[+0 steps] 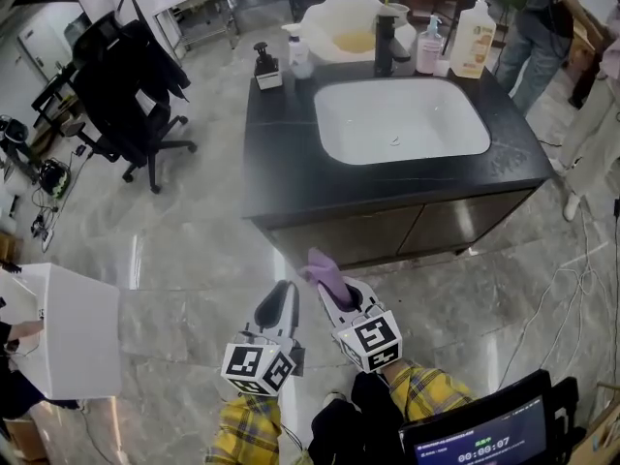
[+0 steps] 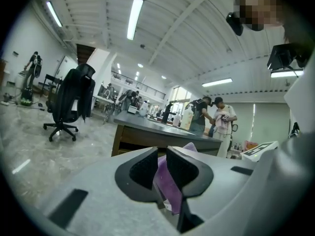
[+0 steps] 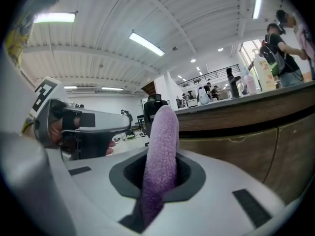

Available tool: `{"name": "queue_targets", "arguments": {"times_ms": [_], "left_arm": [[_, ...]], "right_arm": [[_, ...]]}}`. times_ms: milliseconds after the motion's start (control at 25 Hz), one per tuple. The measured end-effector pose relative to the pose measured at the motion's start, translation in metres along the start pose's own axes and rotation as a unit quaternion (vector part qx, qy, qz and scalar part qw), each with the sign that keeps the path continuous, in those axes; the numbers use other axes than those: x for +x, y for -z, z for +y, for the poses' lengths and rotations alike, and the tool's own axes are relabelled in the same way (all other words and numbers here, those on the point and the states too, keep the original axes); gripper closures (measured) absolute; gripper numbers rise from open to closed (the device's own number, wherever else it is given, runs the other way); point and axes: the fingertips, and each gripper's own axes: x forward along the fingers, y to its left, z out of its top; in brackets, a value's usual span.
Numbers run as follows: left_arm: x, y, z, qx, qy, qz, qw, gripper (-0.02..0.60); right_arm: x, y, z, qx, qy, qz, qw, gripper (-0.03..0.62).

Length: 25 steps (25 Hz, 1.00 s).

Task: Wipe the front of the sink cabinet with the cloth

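My right gripper [image 1: 334,294] is shut on a purple cloth [image 1: 327,274], which sticks up out of its jaws [image 3: 162,141]. It hangs over the floor a short way in front of the brown sink cabinet front [image 1: 387,232], apart from it; the doors [image 3: 246,141] fill the right of the right gripper view. My left gripper [image 1: 281,296] is beside it on the left, jaws shut to a thin slit with nothing in them. In the left gripper view the cloth [image 2: 189,147] shows just beyond those jaws. The white sink [image 1: 399,119] sits in the dark countertop [image 1: 281,163].
Soap bottles [image 1: 473,37] and a black faucet [image 1: 386,42] stand along the counter's back. A black office chair [image 1: 131,85] is at the far left and a white box [image 1: 68,327] at the near left. People [image 1: 538,27] stand at the back right. Cables [image 1: 572,279] cross the floor at right.
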Motion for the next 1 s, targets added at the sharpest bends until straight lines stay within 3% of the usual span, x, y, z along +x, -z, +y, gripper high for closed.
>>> {"name": "queue_targets", "arguments": {"times_ms": [280,440,600,800,1000], "left_arm": [[0.002,0.030,0.033,0.000,-0.037,-0.015,0.9992,0.531],[0.012,0.038,0.057,-0.009,-0.059,-0.027,0.9978,0.531],[0.019,0.051,0.060,-0.009,-0.058,-0.024,0.9980,0.531],[0.031,0.060,0.061,-0.004,-0.053,-0.024,0.9983,0.531],[0.062,0.068,0.064,-0.001,-0.047,-0.030,0.9984,0.531]], "right_arm": [[0.046,0.017,0.004,-0.036,-0.051,-0.029,0.998,0.554],[0.074,0.021,0.003,-0.059,-0.056,-0.040,0.996,0.554],[0.094,0.029,-0.001,-0.079,-0.055,-0.034,0.995,0.554],[0.106,0.033,-0.027,-0.169,0.009,-0.030,0.985,0.554],[0.100,0.037,-0.064,-0.173,0.058,-0.052,0.982,0.554]]}}
